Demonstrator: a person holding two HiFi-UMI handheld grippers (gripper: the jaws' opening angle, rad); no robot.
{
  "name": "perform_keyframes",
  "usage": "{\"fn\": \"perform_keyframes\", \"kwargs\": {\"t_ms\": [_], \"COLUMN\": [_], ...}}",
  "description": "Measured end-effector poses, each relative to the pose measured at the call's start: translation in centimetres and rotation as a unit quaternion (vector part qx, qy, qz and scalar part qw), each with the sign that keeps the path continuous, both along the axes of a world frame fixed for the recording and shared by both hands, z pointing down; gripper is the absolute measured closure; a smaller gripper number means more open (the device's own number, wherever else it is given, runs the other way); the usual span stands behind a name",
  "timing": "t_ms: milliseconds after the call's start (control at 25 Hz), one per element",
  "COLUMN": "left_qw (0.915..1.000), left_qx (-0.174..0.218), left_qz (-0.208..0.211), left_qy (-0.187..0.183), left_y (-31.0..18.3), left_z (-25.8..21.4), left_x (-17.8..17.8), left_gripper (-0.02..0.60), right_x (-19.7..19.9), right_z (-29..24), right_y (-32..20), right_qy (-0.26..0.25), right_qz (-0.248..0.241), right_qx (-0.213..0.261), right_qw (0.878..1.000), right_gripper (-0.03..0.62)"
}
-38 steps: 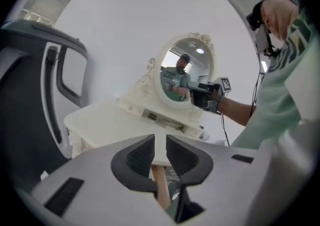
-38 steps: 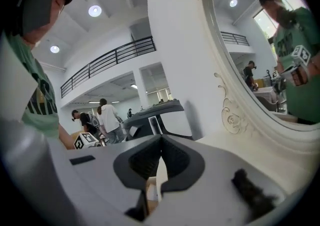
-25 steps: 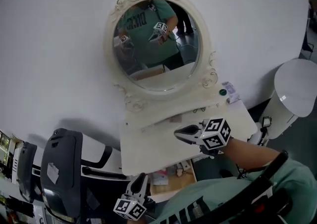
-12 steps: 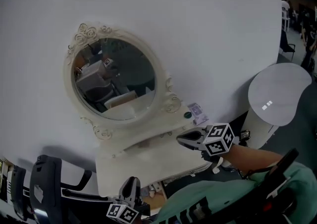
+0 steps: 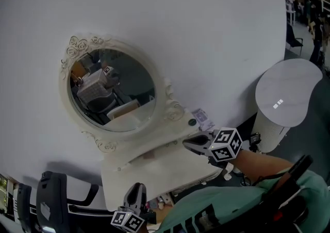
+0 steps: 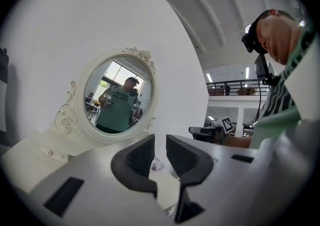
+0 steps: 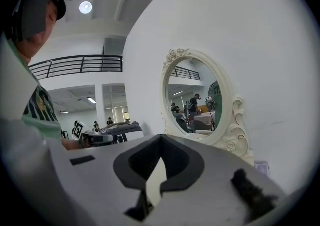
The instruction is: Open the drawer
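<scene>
Two tongs are held before the vanity table (image 5: 154, 170). The left gripper (image 6: 160, 142) is released: a narrow gap stands between its jaws, with nothing in it. The right gripper (image 7: 160, 139) is clenched, its tips together and empty. The drawer (image 5: 169, 195) peeks from under the table edge, between both tongs, just right of the left one. The mirror (image 5: 111, 90) stands beyond them.
</scene>
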State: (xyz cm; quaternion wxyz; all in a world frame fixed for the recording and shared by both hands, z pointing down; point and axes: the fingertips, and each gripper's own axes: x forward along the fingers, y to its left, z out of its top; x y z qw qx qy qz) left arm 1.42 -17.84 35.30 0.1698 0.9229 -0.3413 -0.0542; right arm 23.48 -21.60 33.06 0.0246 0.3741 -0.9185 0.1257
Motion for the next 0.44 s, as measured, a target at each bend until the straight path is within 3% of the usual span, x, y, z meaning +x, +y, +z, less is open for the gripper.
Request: {"fn": "perform_keyframes", "kwargs": {"t_ms": [440], "left_qw": [1.0000], "left_qx": [-0.005], "left_qz": [-0.007], "left_qy": [-0.003], "left_y": [-0.2], "left_z": [0.4], "left_x": [-2.1], "left_gripper": [0.505], "right_x": [-2.1], "right_z": [-0.2], "right_y": [-1.0], "right_qy": [-0.004], "right_qz": [-0.009], "right_qx": [0.006], "right_qw": [1.000], "right_gripper": [0.583]}}
